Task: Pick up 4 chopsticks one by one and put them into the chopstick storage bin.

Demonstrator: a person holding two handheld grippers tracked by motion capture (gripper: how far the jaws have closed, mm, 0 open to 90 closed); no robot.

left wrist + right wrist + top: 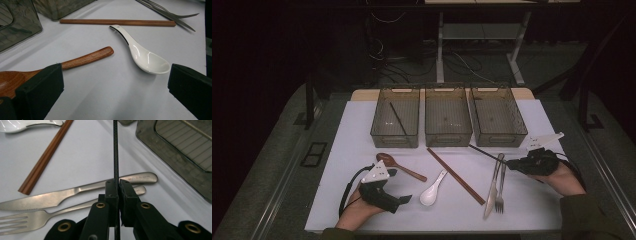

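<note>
Landmark: middle bin (448, 116), centre of three smoky plastic bins at the table's far edge.
Table (362, 150): white top, bins along its back.
Left bin (395, 118): just beside the middle bin, a black stick lying inside.
Right bin (498, 116): just beside the middle bin, other side.
Right gripper (510, 163): front-right of the middle bin, jaws clamped on a black chopstick (115, 157).
Black chopstick: runs from the jaws toward the middle bin's front corner, over the knife (75, 192) and fork (37, 218).
Left gripper (406, 199): front-left of the middle bin, jaws spread wide, holding nothing.
Brown chopstick (456, 175): slants forward from the middle bin.
Wooden spoon (85, 58): by the left jaw.
White spoon (146, 58): between the jaws, farther off.
</note>
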